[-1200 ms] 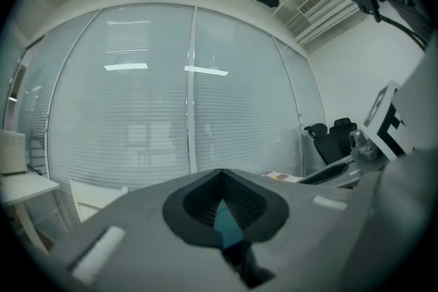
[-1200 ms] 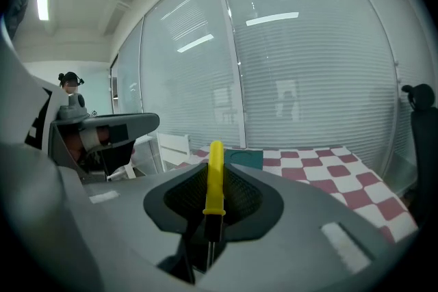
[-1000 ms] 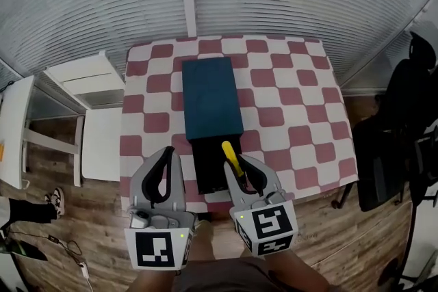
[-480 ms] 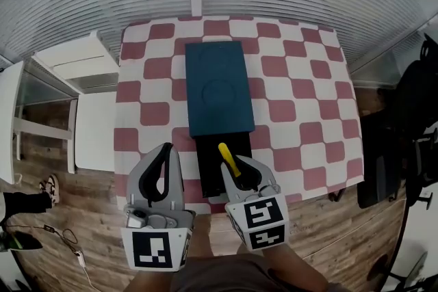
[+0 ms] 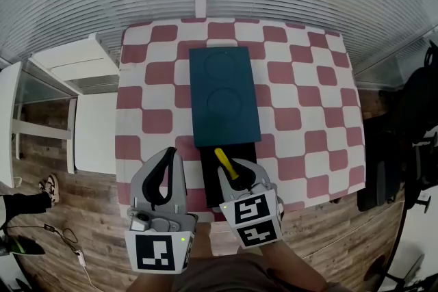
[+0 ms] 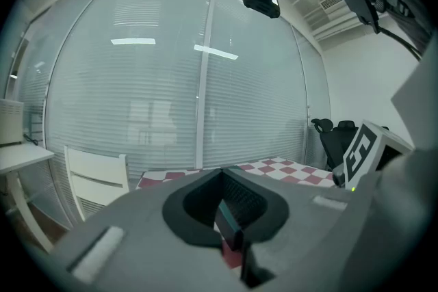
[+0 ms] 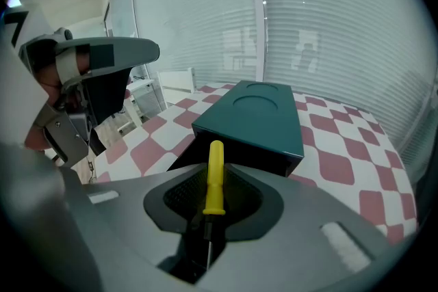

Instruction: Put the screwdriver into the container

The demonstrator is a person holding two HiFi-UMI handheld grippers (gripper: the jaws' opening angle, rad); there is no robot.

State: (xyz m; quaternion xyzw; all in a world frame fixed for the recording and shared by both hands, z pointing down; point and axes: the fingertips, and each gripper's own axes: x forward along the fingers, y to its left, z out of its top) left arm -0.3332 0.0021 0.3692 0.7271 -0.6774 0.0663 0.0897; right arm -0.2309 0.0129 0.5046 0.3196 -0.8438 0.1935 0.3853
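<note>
Carry step. Your right gripper clamps the yellow screwdriver over the near black tray of the teal container. Your left gripper has its jaws together, empty. Next: lower into the tray, then release.

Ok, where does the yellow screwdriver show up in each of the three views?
Head view: the screwdriver is low centre, held in the jaws of the right gripper.
Right gripper view: bottom centre, its handle pointing away between the jaws.
Left gripper view: not in it.
Shared landmark: the checked tablecloth, seen in all three.
</note>
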